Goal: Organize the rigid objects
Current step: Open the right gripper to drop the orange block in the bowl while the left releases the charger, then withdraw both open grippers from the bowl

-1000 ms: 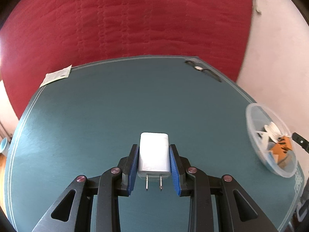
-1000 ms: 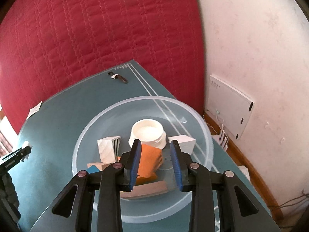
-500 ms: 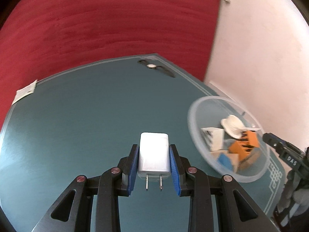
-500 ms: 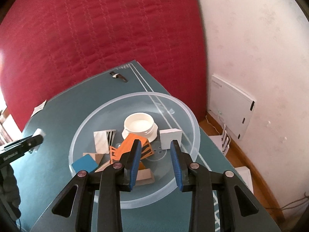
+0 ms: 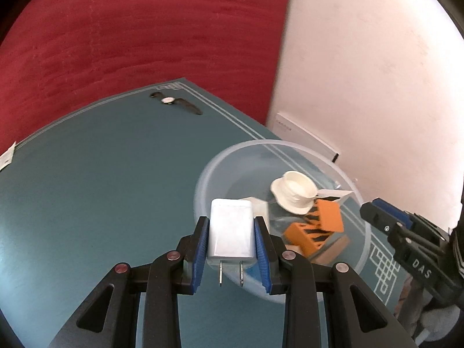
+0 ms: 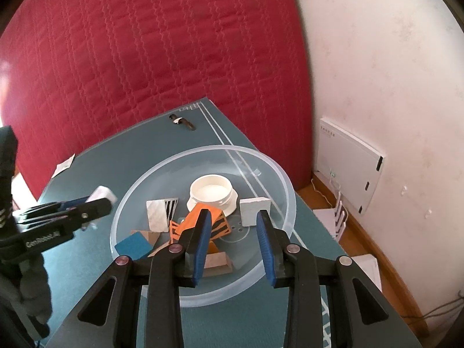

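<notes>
My left gripper is shut on a white plug-in charger, prongs pointing back at the camera. It hovers at the left rim of a clear plastic bowl on the teal table. In the bowl lie a white cap, orange striped blocks, a white cube, a blue block and wooden pieces. My right gripper stands open over the bowl's near side with nothing between its fingers. The right wrist view also shows the left gripper with the charger.
A wristwatch lies near the table's far corner. A small paper packet sits at the far left edge. A red quilted surface rises behind the table. A white box with cables leans on the wall to the right.
The left gripper has carried the charger rightward across the table to the bowl's rim. The right gripper has drawn back slightly from the orange block, with its fingers a little wider.
</notes>
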The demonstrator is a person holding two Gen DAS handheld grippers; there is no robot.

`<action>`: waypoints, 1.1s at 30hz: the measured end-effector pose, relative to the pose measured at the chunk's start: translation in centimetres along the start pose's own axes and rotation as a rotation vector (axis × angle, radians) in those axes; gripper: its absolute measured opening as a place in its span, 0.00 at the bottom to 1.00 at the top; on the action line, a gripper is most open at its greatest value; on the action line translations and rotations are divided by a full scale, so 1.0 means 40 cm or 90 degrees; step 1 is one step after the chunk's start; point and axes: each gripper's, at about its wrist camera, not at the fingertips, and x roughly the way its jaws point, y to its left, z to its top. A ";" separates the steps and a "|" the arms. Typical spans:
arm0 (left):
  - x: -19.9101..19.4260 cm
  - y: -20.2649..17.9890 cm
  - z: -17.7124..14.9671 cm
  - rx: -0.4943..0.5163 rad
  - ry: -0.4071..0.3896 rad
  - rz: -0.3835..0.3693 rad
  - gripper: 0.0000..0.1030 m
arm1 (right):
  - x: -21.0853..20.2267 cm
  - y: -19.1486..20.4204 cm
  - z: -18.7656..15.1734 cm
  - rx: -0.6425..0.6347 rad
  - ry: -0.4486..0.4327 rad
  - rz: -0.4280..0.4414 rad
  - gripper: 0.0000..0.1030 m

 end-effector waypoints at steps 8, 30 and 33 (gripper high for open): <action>0.040 -0.050 0.019 -0.006 0.006 -0.043 0.52 | -0.002 -0.002 0.002 0.003 0.000 0.006 0.34; -0.051 -0.029 -0.037 0.030 -0.077 0.165 0.99 | -0.036 -0.014 -0.008 0.029 -0.002 0.000 0.90; -0.067 -0.042 -0.040 0.045 -0.086 0.181 0.99 | -0.044 -0.003 -0.016 0.015 0.002 -0.010 0.92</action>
